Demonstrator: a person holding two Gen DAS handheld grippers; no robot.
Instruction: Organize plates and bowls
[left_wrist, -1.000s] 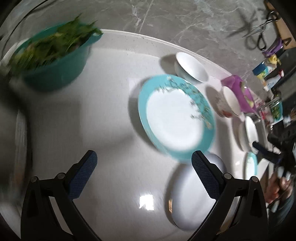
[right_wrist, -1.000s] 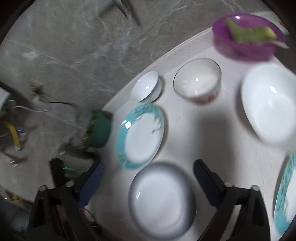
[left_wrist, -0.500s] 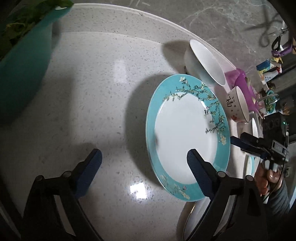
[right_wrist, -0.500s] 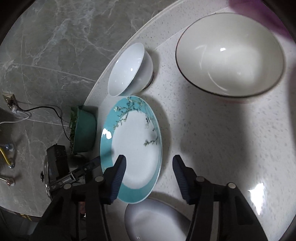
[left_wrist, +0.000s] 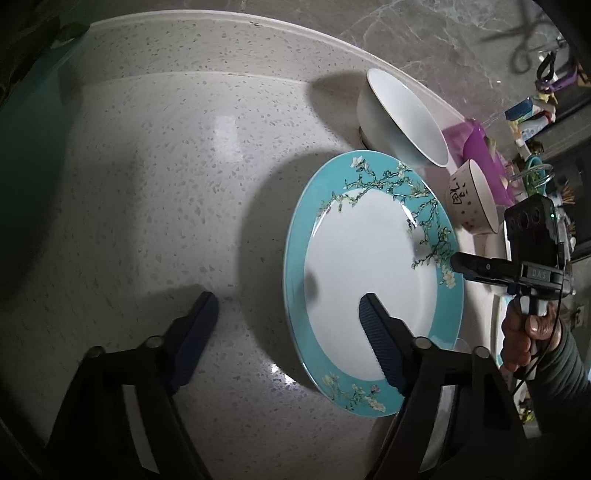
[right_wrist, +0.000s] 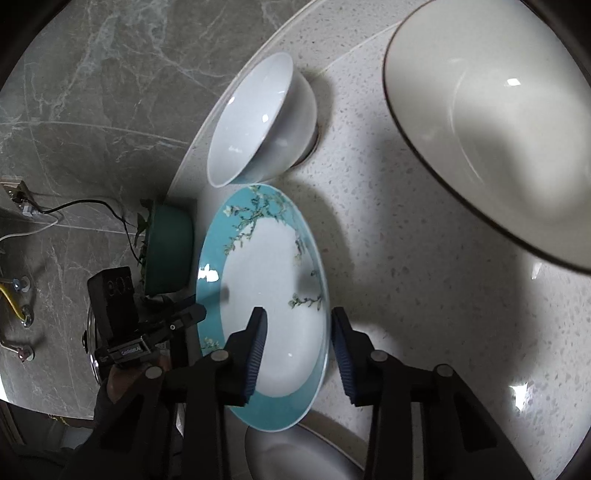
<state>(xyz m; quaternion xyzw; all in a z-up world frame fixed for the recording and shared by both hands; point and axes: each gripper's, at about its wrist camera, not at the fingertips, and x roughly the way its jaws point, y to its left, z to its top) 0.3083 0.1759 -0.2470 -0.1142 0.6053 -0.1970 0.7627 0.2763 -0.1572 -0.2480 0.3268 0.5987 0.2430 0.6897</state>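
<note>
At the bottom of the right wrist view the right gripper (right_wrist: 297, 325) has its jaws narrowed around the near right rim of the teal plate (right_wrist: 273, 284), one finger over the white centre and one outside the edge; they have just been closing, and I cannot tell whether the pads touch it. In the left wrist view the left gripper (left_wrist: 286, 314), half open and also just closing, straddles the plate's left rim without touching. The plate lies flat on the speckled counter (left_wrist: 166, 166), a white bowl (right_wrist: 258, 118) just beyond it toward the top of the frame.
</note>
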